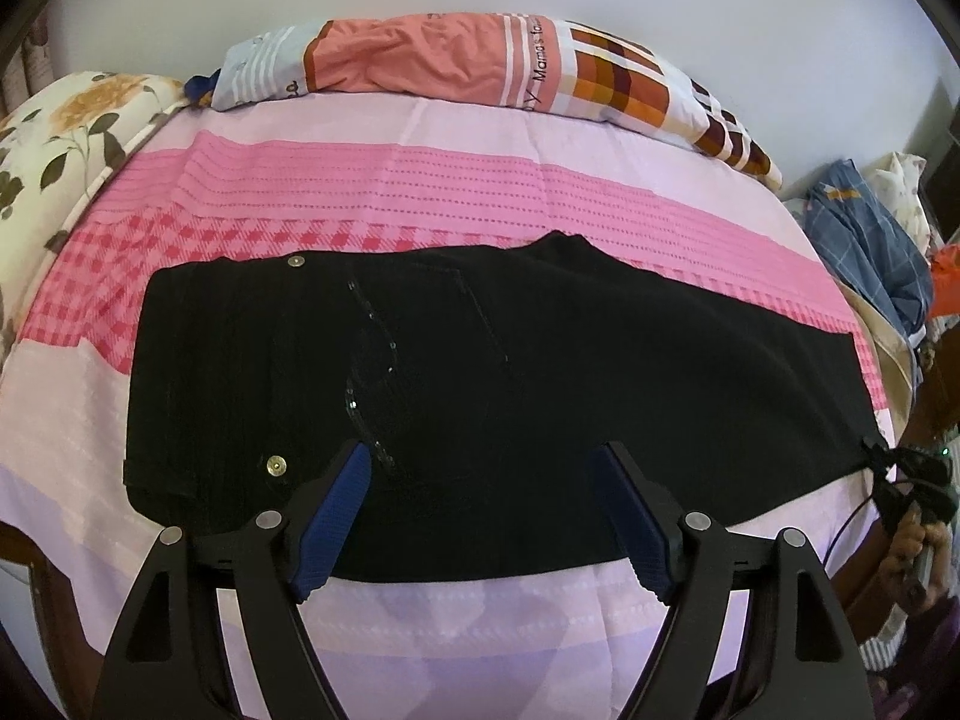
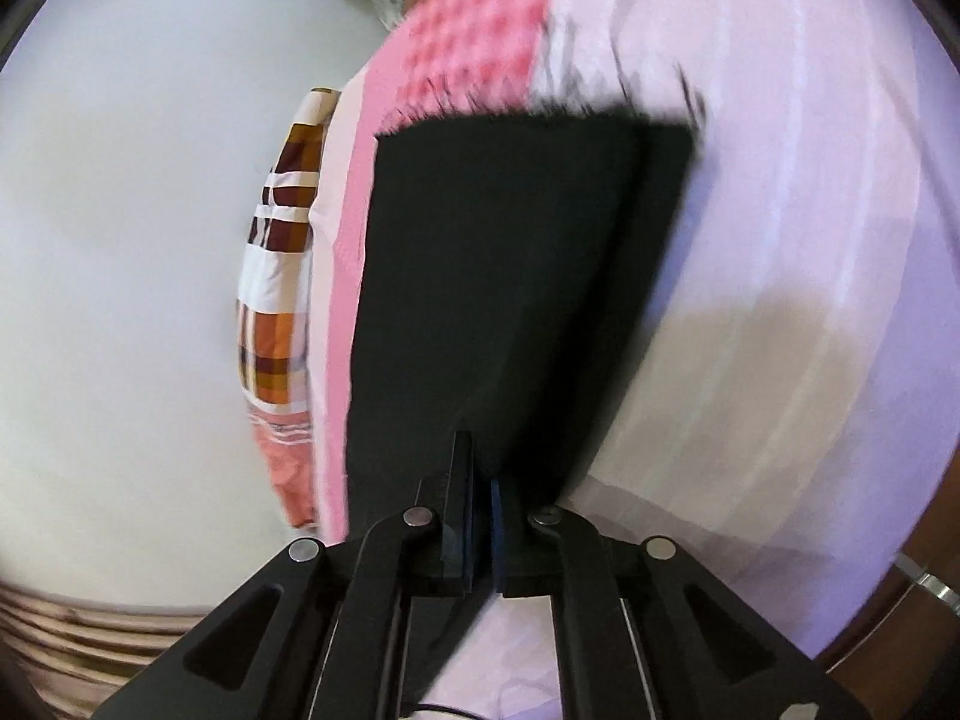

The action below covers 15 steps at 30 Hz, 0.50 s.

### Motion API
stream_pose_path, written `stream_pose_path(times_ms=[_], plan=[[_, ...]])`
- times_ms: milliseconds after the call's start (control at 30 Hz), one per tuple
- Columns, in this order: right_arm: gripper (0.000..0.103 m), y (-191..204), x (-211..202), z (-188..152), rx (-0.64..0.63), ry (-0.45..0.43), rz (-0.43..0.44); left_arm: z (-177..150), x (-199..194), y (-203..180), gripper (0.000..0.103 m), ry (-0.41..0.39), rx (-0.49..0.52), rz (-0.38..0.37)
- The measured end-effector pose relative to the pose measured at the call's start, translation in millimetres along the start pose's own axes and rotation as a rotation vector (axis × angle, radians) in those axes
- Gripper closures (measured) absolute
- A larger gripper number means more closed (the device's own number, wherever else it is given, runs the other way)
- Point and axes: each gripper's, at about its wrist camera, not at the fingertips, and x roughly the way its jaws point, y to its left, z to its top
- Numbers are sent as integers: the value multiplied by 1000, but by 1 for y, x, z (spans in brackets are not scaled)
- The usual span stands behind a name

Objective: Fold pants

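Pink bed (image 1: 360, 192) carries black pants (image 1: 480, 360) spread flat — left gripper (image 1: 480, 468) jaws wide above the waist; right gripper (image 2: 480, 480) clamped on the leg end.

Black pants on a pink striped and checked bedspread

The pants (image 1: 480, 372) are plain black with small metal studs. The bedspread (image 1: 360, 180) shows pale lilac bands, a dotted pink band and a pink-red gingham band. The pillow (image 1: 480, 60) at the bed's far edge mixes coral, white stripes and orange-brown checks. The left tool (image 1: 480, 516) is black with blue pads.
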Motion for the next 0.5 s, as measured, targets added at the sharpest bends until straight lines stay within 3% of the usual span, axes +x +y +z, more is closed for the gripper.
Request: stream_pose_path(times_ms=[167, 300, 500], plan=[[100, -7, -1, 2, 7, 7, -24, -8, -4, 6, 25, -26, 13, -11], [90, -9, -7, 1, 66, 9, 32, -14, -14, 25, 25, -61, -31, -44], [74, 25, 16, -17, -34, 168, 87, -31, -39, 89, 25, -114, -233, -100]])
